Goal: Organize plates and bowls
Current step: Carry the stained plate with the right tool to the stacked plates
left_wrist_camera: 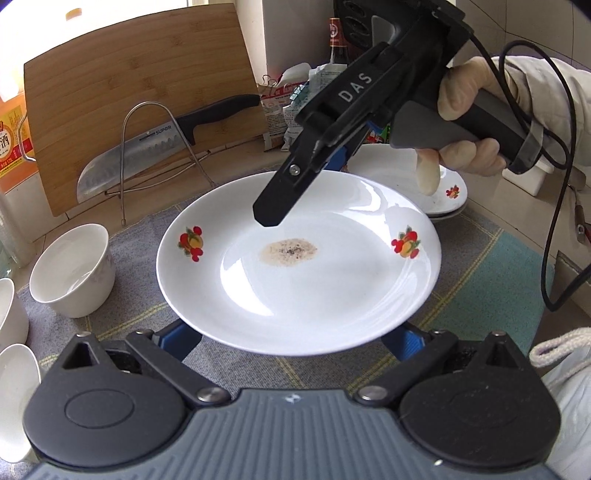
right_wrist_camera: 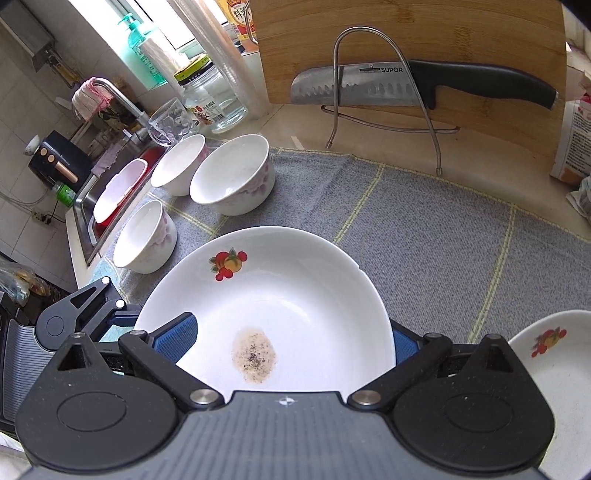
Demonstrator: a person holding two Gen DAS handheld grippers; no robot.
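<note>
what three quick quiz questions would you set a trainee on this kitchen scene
1. True or false: the middle plate is spotless.
2. How many white bowls stand on the grey cloth in the right wrist view?
3. What rests in the wire rack in front of the cutting board? A ladle, B knife, C whisk.

Key: 1 false, a brownish stain sits in its middle; 2 three; 3 B.
</note>
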